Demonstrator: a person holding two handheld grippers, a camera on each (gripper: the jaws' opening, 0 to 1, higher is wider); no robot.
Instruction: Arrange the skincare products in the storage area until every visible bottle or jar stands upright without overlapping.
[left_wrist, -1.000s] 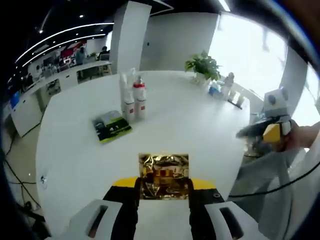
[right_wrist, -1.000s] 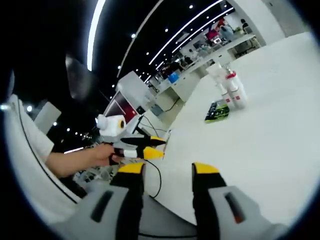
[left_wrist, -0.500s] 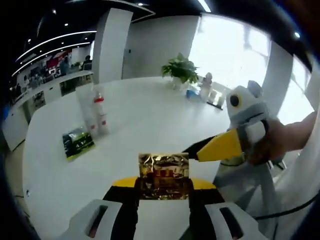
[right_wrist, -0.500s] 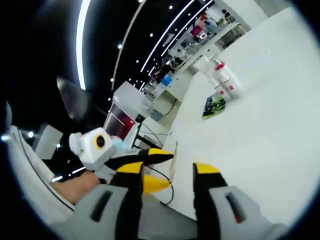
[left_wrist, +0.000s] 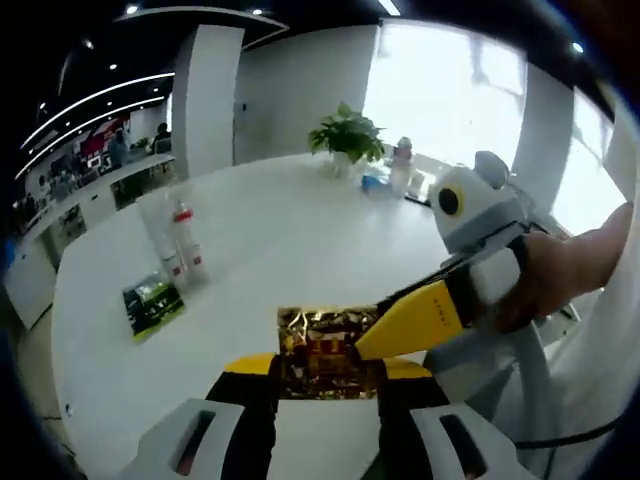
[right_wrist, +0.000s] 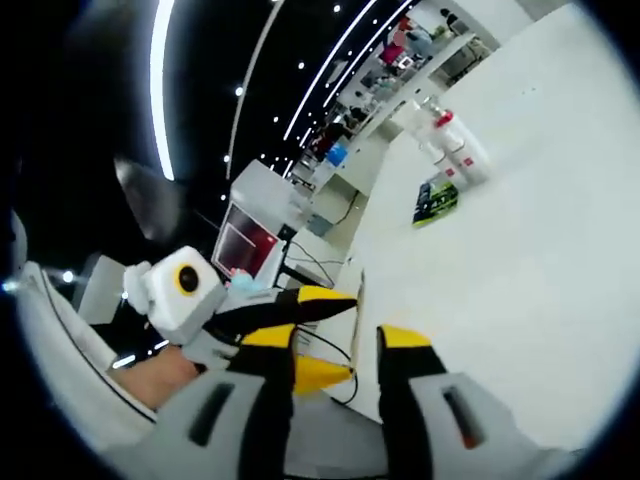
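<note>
A white table (left_wrist: 300, 240) carries bottles (left_wrist: 180, 245), a green packet (left_wrist: 152, 303) and a plant (left_wrist: 347, 140).

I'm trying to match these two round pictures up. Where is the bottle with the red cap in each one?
Left gripper view: the red-capped bottle stands left of centre, on the white table.
Right gripper view: it sits upper right, tilted with the camera.
Shared landmark: the green and black booklet lies beside it.

A crinkled gold foil sachet (left_wrist: 328, 352) with red print stands upright, pinched between the left gripper's (left_wrist: 329, 372) jaws. On the white table (left_wrist: 290, 240), two white bottles (left_wrist: 178, 238) stand upright side by side, one red-capped, with a flat green-and-black packet (left_wrist: 152, 303) lying just beside them.
</note>
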